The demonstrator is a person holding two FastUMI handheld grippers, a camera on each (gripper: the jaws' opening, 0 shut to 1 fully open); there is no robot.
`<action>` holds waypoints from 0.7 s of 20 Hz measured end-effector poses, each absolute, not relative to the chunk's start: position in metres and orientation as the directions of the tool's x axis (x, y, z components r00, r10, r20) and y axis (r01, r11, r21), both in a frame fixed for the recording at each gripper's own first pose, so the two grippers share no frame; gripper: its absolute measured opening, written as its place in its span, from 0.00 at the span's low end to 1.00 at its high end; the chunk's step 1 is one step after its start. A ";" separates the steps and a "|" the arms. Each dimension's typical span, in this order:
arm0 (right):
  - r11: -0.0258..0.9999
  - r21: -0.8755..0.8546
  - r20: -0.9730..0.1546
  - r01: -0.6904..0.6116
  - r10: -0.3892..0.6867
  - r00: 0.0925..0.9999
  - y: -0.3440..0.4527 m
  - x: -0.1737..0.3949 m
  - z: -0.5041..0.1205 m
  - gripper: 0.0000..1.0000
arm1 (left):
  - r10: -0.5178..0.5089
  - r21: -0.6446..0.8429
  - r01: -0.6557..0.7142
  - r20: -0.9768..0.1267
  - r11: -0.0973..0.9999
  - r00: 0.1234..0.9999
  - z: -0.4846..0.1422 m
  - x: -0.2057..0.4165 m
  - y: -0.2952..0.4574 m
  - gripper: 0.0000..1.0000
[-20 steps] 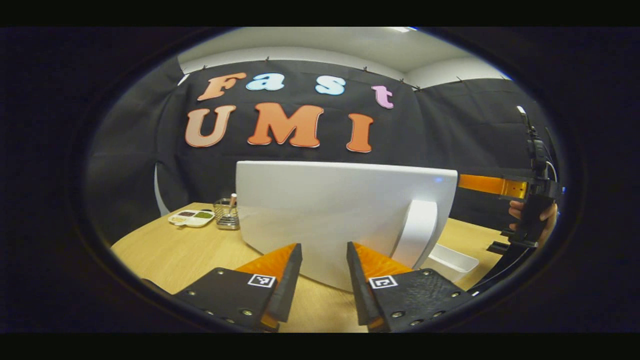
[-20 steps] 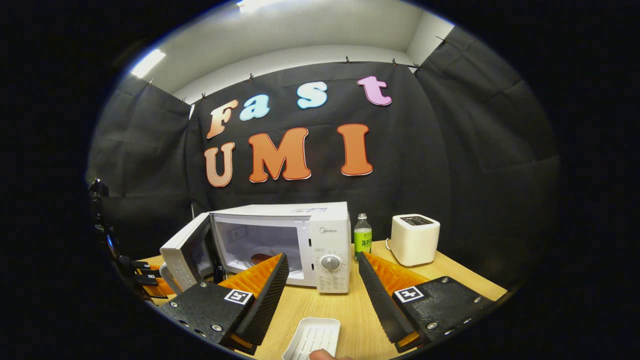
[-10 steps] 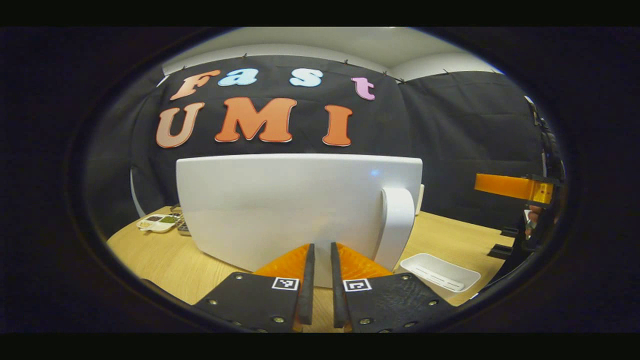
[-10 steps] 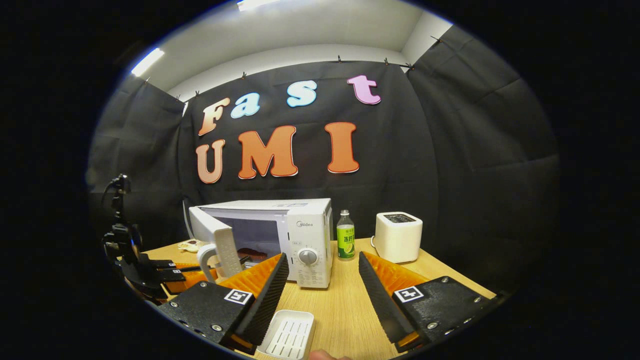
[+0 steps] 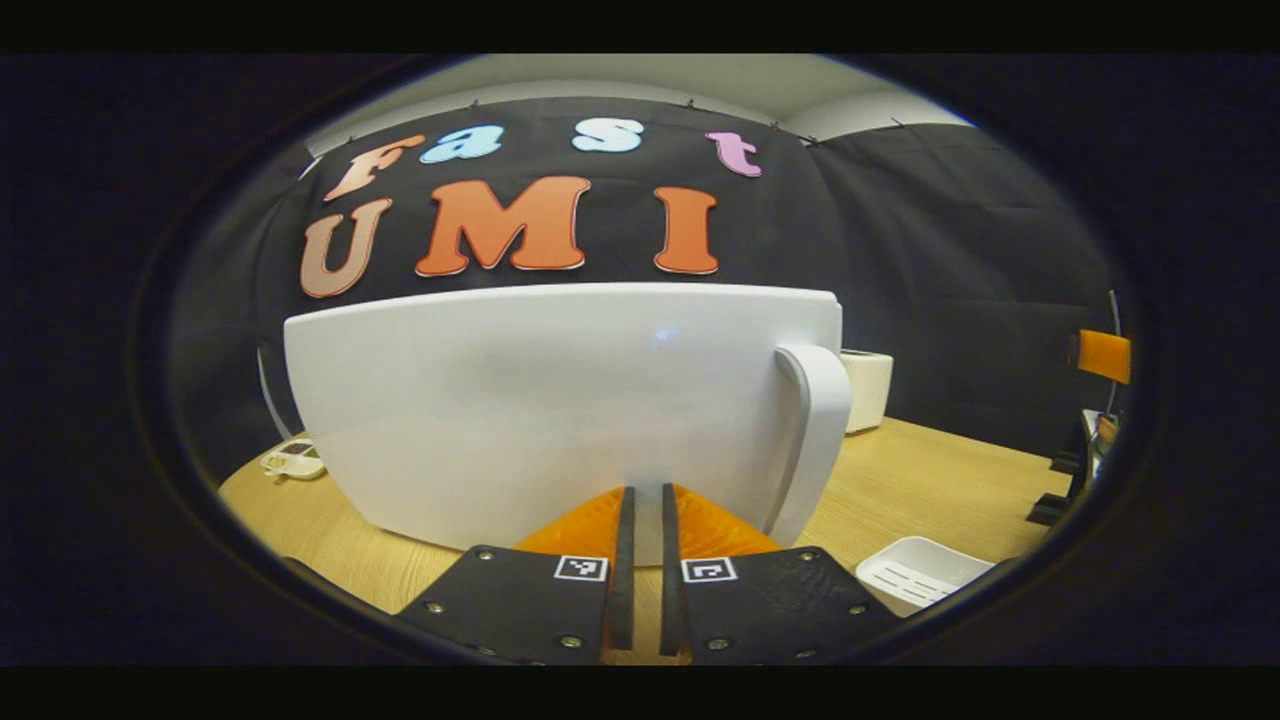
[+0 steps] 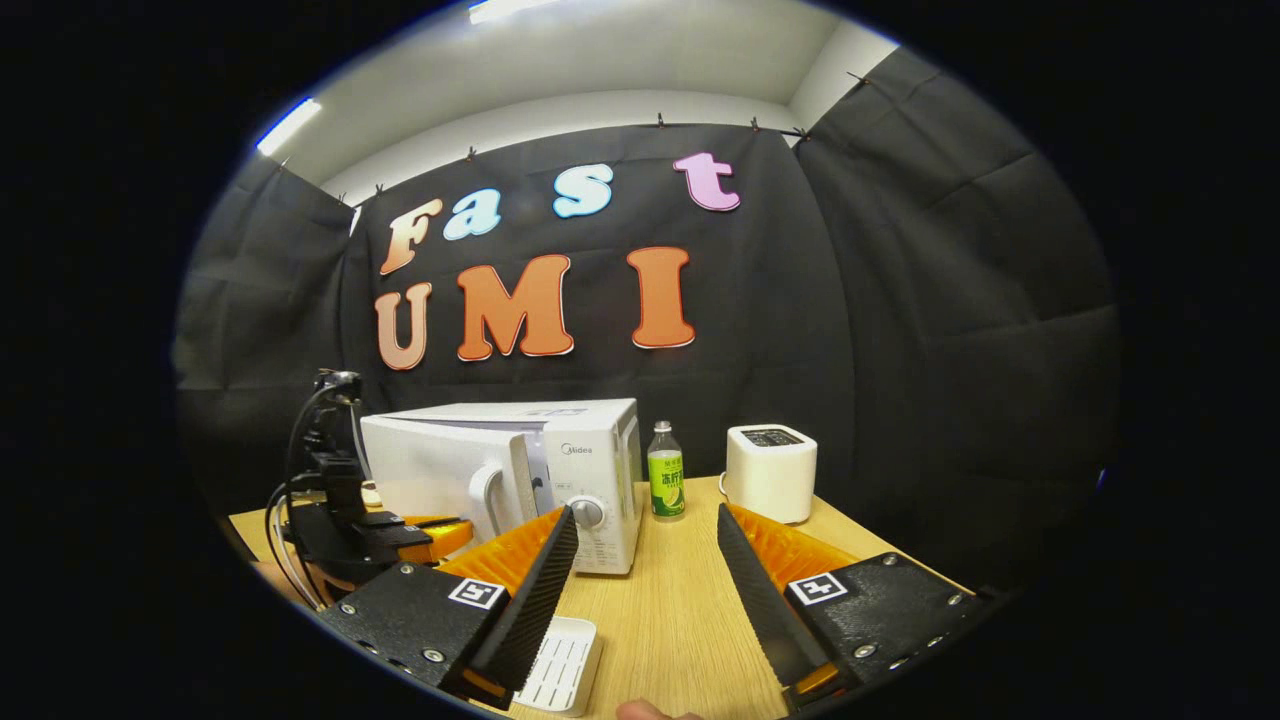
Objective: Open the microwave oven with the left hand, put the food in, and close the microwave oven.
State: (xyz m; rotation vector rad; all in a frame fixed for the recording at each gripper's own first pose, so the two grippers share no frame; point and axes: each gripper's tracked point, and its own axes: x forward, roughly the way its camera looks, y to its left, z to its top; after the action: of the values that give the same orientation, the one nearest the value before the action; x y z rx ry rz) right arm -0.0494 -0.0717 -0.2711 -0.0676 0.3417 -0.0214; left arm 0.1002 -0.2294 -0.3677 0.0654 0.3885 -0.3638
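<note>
Wooden table [image 6: 680, 620]: the microwave door [image 5: 540, 400] is faced by the left gripper [image 5: 641, 500], fingers nearly together on nothing, while the right gripper [image 6: 645, 530] is held spread wide.

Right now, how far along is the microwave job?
Done, apparently: the white tray lies empty on the table, so the food seems loaded, though the inside is hidden. In hand: the left gripper, fingers together, is at the microwave door, which stands almost closed in the right gripper view. Left: latching it. The right gripper hangs open.
</note>
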 end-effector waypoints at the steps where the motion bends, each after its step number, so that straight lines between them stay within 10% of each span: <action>1: 0.997 -0.075 -0.333 0.014 -0.038 0.942 -0.074 -0.050 -0.270 0.88 | -0.328 0.003 0.355 -0.380 0.935 0.865 -0.369 0.107 -0.231 0.12; 14: 0.997 -0.072 -0.338 -0.003 -0.021 0.941 -0.059 -0.049 -0.270 0.88 | -0.256 0.037 0.291 -0.375 0.956 0.891 -0.379 0.135 -0.232 0.09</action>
State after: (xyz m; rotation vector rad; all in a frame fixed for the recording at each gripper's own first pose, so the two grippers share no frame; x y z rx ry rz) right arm -0.0492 -0.0586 -0.2697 -0.0724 0.3450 -0.0092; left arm 0.1345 -0.2321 -0.3787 0.0933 0.3766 -0.2844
